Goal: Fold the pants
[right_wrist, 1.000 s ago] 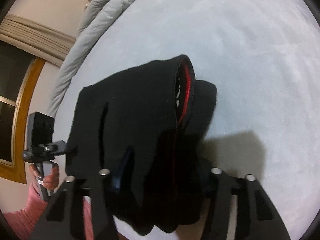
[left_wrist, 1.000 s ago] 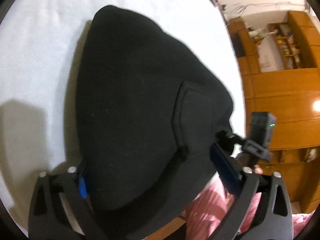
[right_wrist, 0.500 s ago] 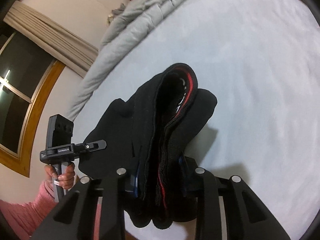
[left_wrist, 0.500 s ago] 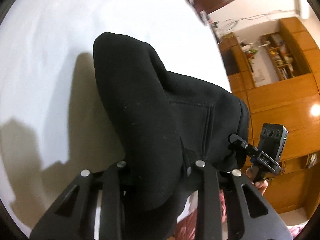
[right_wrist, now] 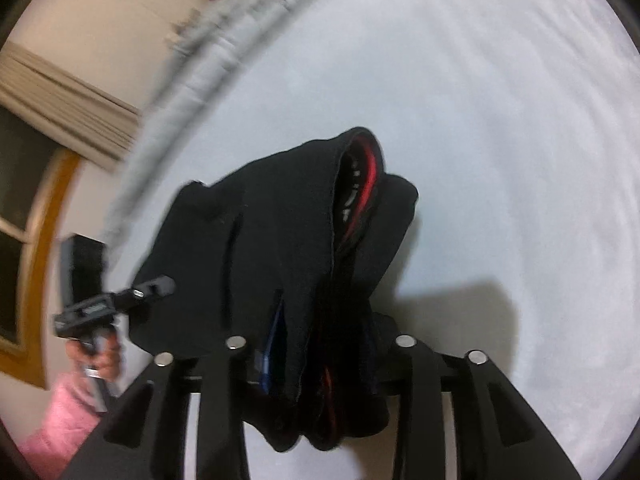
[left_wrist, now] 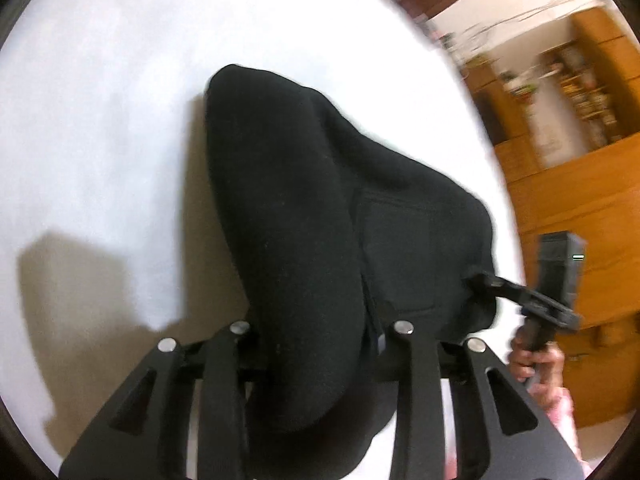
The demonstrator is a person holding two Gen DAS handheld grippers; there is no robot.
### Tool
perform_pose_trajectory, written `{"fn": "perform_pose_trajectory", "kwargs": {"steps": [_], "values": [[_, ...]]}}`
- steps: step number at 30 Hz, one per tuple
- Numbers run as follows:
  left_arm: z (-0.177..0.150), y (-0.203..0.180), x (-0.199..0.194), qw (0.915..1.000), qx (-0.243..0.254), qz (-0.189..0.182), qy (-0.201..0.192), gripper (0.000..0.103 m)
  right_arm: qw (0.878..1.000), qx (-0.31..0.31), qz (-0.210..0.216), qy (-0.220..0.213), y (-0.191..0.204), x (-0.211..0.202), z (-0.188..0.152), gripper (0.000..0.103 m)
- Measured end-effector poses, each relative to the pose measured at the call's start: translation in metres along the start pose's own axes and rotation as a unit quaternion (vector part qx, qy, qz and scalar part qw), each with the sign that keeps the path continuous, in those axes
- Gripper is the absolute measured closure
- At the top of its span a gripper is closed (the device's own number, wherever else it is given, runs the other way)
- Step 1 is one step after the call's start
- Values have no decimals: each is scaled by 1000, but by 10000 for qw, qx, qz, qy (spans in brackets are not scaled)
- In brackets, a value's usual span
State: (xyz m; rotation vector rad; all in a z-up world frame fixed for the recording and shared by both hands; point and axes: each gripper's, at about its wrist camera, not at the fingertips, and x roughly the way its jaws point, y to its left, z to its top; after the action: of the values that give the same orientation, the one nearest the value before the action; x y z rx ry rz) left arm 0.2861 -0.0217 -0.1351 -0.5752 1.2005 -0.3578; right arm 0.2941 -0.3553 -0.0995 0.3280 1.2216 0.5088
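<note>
Pants of thick black fabric (left_wrist: 320, 216), folded into a bundle, hang between both grippers above the white bed sheet (left_wrist: 100, 120); the left gripper (left_wrist: 320, 332) has the cloth between its black fingers (left_wrist: 412, 360), jaws opening while still pinching the bundle; the right gripper (right_wrist: 320, 344) clasps the other end, where a red inner lining (right_wrist: 370, 172) shows, its jaws also opening around the fabric; a grey quilt (right_wrist: 208, 40) lies along the bed's far edge.
</note>
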Motion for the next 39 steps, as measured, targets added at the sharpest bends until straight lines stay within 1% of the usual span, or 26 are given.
{"fn": "perform_pose_trajectory", "kwargs": {"steps": [1,3,4,5,7,8,10,11,12,15,17,19,21,23,25,27,28,30,31,32,33,34,35,36,38,39], "values": [[-2,7,4,10000,-3,-26,-37,62,9998,165,104,-70,-11,3,-5,38],[-2,19,6,9993,-220,-304,-56,59,9975,458,511,-186,-26,-1,-13,37],[-2,21,4,9988,-288,-383,-61,57,9974,449,526,-217,-27,-4,-16,36],[-5,22,-1,9990,-267,-347,-79,56,9978,403,467,-223,-27,-8,-19,35],[-9,18,-12,9998,-76,-75,-173,48,9992,215,171,-285,-21,-23,-25,29],[-12,14,-23,9994,40,181,-276,47,9992,93,-100,-385,-16,-36,-29,29],[-17,8,-46,9970,118,522,-554,47,9968,-150,-529,-583,-4,-57,-34,28],[-19,0,-55,9961,127,528,-702,47,9953,-309,-579,-719,8,-68,-35,30],[-26,-5,-74,9945,146,446,-932,47,9948,-401,-506,-782,19,-74,-36,31],[-33,-30,-94,9928,293,258,-1130,46,9942,-700,17,-817,52,-85,-39,31],[-40,-47,-93,9930,448,159,-1081,44,9932,-851,319,-725,70,-81,-42,31],[-42,-64,-77,9943,590,207,-860,43,9929,-898,477,-610,85,-65,-38,33],[-48,-64,-62,9945,621,466,-704,43,9950,-846,294,-443,84,-50,-39,33],[-52,-56,-48,9957,525,606,-462,43,9983,-532,125,-216,66,-31,-38,33],[-53,-40,-35,9964,403,694,-266,52,9994,-310,-24,-148,46,-21,-41,46],[-52,-33,-29,9968,360,661,-269,53,9997,-113,91,-213,35,-21,-41,50],[-56,-27,-31,9966,385,671,-277,53,9996,-49,128,-250,34,-21,-41,49],[-59,-31,-36,9953,468,788,-300,53,9995,-91,-39,-291,41,-24,-42,49],[-61,-35,-40,9944,516,862,-323,53,9993,-133,-147,-323,46,-27,-44,48],[-54,-50,-39,9939,529,909,-342,51,9989,-181,-252,-358,52,-32,-48,46],[-55,-54,-40,9935,519,946,-365,44,9983,-224,-358,-404,59,-36,-51,37],[-57,-57,-46,9931,478,983,-417,33,9964,-269,-630,-495,69,-43,-56,23],[-61,-59,-51,9924,455,1038,-488,28,9941,-312,-868,-570,76,-46,-59,19],[-64,-62,-56,9907,443,1145,-578,22,9914,-375,-1083,-635,82,-50,-64,19],[-71,-68,-58,9869,493,1391,-651,18,9884,-418,-1304,-660,90,-56,-75,14],[-75,-71,-61,9853,523,1491,-645,15,9877,-377,-1385,-628,92,-55,-77,5]]}}
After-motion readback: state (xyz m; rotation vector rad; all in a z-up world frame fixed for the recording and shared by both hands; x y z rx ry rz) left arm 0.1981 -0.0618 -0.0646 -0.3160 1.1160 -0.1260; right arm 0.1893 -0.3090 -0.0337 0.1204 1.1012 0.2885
